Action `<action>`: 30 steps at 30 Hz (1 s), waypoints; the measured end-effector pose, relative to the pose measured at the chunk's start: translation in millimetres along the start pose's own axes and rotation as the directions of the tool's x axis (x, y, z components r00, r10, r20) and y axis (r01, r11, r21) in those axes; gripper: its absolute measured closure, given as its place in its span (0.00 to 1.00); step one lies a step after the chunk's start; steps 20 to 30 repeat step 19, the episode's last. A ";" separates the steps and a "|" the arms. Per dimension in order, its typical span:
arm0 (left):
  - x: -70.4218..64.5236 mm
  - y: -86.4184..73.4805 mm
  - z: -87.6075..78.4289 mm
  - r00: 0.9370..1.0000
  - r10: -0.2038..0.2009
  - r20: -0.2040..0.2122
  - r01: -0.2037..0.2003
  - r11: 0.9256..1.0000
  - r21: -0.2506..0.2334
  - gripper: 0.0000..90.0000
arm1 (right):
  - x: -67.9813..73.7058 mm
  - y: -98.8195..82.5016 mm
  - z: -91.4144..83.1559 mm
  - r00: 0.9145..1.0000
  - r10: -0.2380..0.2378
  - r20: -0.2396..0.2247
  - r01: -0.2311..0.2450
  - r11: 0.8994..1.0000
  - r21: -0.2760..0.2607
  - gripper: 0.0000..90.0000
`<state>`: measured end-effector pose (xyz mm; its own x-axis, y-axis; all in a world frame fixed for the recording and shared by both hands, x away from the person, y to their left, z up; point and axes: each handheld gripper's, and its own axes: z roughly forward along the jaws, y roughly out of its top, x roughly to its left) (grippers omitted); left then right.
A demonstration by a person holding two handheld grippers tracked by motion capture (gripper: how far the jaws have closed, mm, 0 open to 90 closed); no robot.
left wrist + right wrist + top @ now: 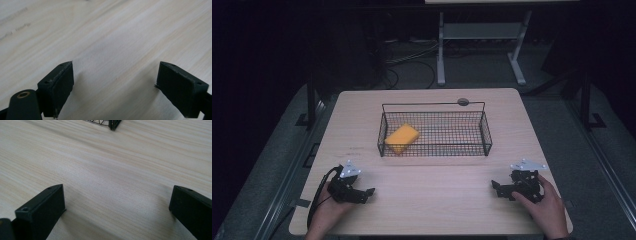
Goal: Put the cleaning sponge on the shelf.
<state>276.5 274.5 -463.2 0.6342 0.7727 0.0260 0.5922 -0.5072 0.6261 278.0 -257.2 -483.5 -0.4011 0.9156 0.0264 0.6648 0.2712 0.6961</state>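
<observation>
Currently both grippers sit idle near the table's front edge, well short of the wire basket (434, 128). Left gripper (368, 192): jaws spread wide, nothing between them; the left gripper view has bare wood grain across the gap, tips low over the table (432, 200), contact unclear. It is held in the person's left hand (328, 207), front-left of the basket, jaws pointing toward the table's middle. Right gripper (498, 190): jaws equally wide apart, empty; the right gripper view has plain tabletop between them and one basket corner (113, 123) at the top edge, well apart from the tips. Right hand (544, 205) holds it front-right of the basket, jaws pointing inward toward the left gripper. Yellow sponge (402, 138) lies inside the basket at its left end, tilted diagonally, close against the left wall. Rest of the basket floor is bare mesh. Basket sits centred on the table, toward the far half. Behind the basket, a small round grey disc (463, 102) near the table's far edge.
</observation>
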 end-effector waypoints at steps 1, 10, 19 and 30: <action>0.1 -1.1 0.1 1.000 -0.006 0.002 0.006 1.000 -0.007 0.14 | 0.0 0.0 0.0 1.000 0.000 0.000 0.000 1.000 0.000 0.00; 1.9 -13.9 1.1 1.000 -0.012 0.014 0.013 0.994 -0.110 0.14 | 0.0 0.0 0.0 1.000 0.000 0.000 0.000 1.000 0.000 0.00; 2.3 -17.1 1.3 1.000 -0.013 0.014 0.014 0.991 -0.136 0.14 | 0.0 0.0 0.0 1.000 0.001 0.000 -0.001 1.000 0.000 0.00; 2.3 -17.1 1.3 1.000 -0.013 0.014 0.014 0.991 -0.136 0.14 | 0.0 0.0 0.0 1.000 0.001 0.000 -0.001 1.000 0.000 0.00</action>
